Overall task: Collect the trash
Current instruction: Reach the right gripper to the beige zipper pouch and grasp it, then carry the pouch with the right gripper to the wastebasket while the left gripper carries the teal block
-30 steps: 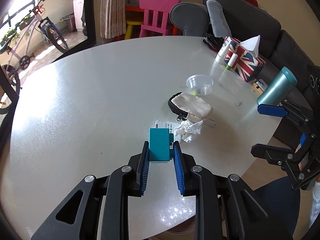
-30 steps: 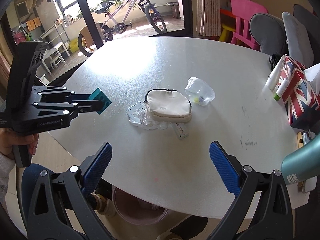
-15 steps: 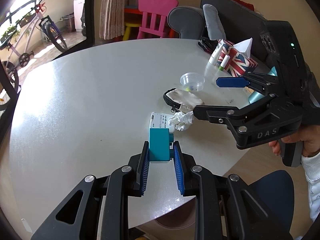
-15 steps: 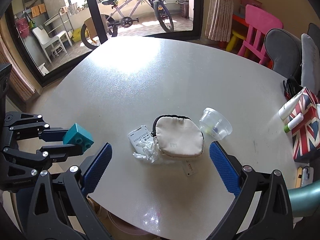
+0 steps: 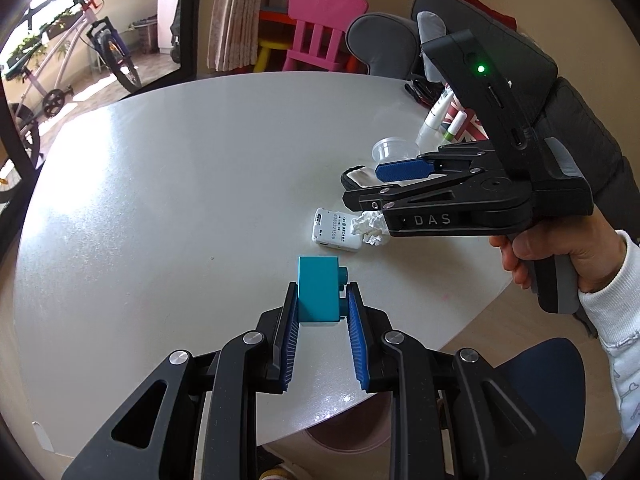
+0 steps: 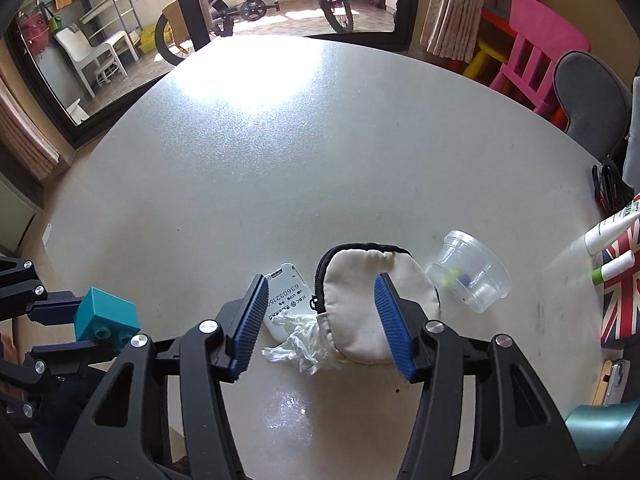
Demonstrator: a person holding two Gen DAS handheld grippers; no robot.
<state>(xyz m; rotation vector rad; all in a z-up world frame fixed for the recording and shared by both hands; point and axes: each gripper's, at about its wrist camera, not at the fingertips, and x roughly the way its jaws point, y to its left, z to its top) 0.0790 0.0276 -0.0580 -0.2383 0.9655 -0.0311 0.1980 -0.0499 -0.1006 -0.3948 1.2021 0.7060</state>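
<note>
My left gripper (image 5: 320,300) is shut on a teal block (image 5: 319,290) and holds it above the near edge of the round white table (image 5: 180,184). The block also shows in the right wrist view (image 6: 107,315). My right gripper (image 6: 320,316) is open, its jaws wide apart above a crumpled white tissue (image 6: 300,340) and a cream zip pouch (image 6: 372,296). The tissue (image 5: 370,226) lies against a white card-like device (image 5: 334,232). A clear plastic cup (image 6: 472,276) lies on its side right of the pouch.
A Union Jack tissue box (image 6: 624,292) and white tubes (image 6: 608,232) stand at the table's right. A teal bottle (image 6: 600,420) is near the right front. A pinkish bin (image 5: 344,436) sits under the table's near edge. Pink chair (image 5: 320,36) behind.
My right gripper has moved in low over the tissue and pouch, its jaws narrowing but still open. My left gripper keeps the teal block and has barely moved.
</note>
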